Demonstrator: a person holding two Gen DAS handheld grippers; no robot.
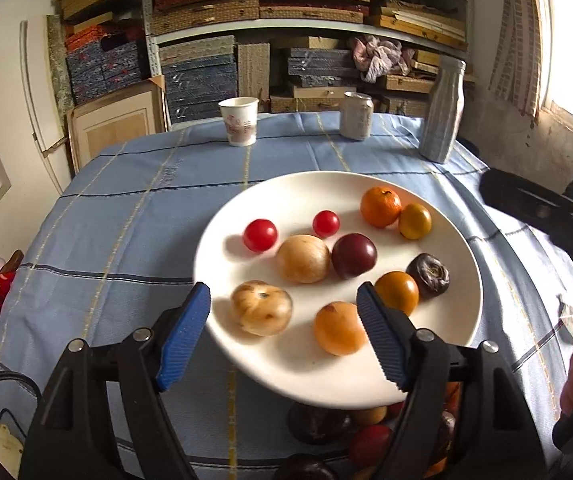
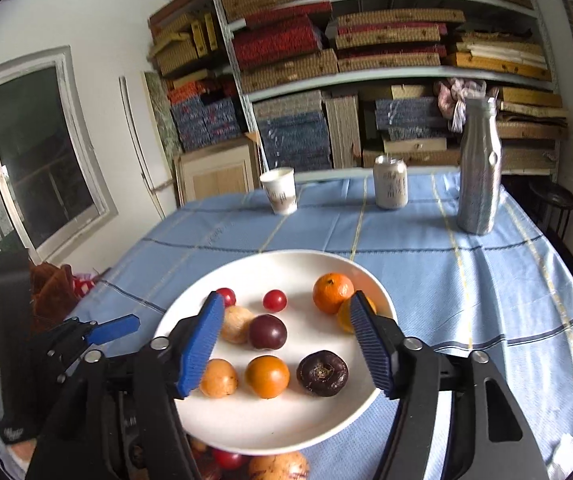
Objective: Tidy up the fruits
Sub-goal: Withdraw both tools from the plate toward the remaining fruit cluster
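1. Fruits are spread singly over the white plate (image 1: 222, 216), and I'd guess that's so each one can be pinched without bumping a neighbour. More fruit sits bunched below the plate's near rim, the pile (image 1: 338, 428) half hidden; I take it as the supply or the sorted heap, can't tell which.
2. On the plate: two red cherry tomatoes (image 1: 260, 235), two tan round fruits (image 1: 303, 258), a dark plum (image 1: 354, 255), a mandarin (image 1: 380, 207) touching a small yellow-orange fruit (image 1: 415, 221), a wrinkled dark fruit (image 1: 427, 272), and two orange ones near the front.
3. My left gripper (image 1: 284, 300) hangs over the plate's near edge with fingers spread wide and nothing between them. It frames the spotted tan fruit (image 1: 261, 307) and the orange fruit (image 1: 339, 328), so either looks like a likely pick.
4. My right gripper (image 2: 286, 312) is also spread and empty, held above the plate centre and angled down toward the plum.
5. Paper cup (image 1: 239, 121), can (image 1: 357, 115) and ribbed bottle (image 1: 443, 112) stand at the far edge of the blue tablecloth (image 1: 126, 208), well apart from the plate.
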